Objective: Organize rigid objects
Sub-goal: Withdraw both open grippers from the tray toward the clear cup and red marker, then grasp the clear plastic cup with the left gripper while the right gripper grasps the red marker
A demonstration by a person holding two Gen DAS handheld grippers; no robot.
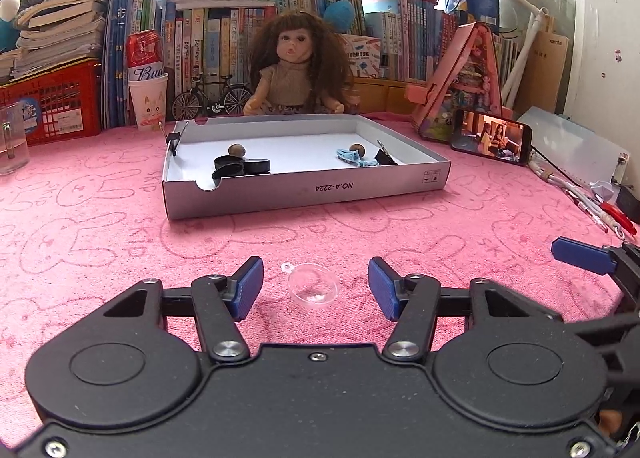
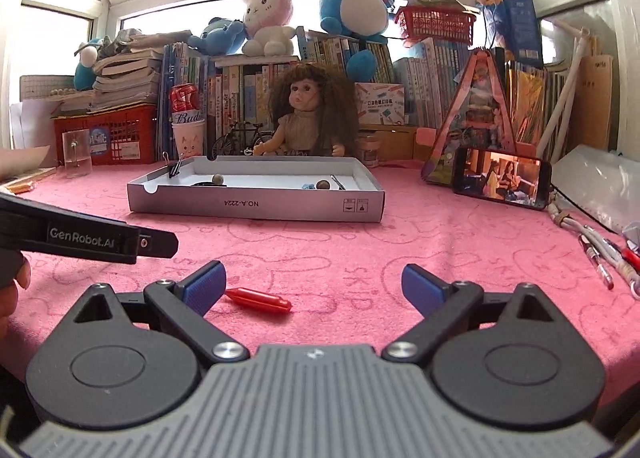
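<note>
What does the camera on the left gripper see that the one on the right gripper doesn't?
Only the left wrist view shows a clear plastic half-shell lying on the pink cloth between the open jaws of the left gripper, with neither pad touching it.

Only the right wrist view shows a red pen-like piece lying between the open jaws of the right gripper, close to one finger.

Both show the grey cardboard tray holding small items, the doll behind it and the phone playing a video.

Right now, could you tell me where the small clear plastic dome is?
In the left wrist view, the clear dome lies on the pink cloth, between the left gripper's open fingers, untouched, in front of the grey tray.
</note>
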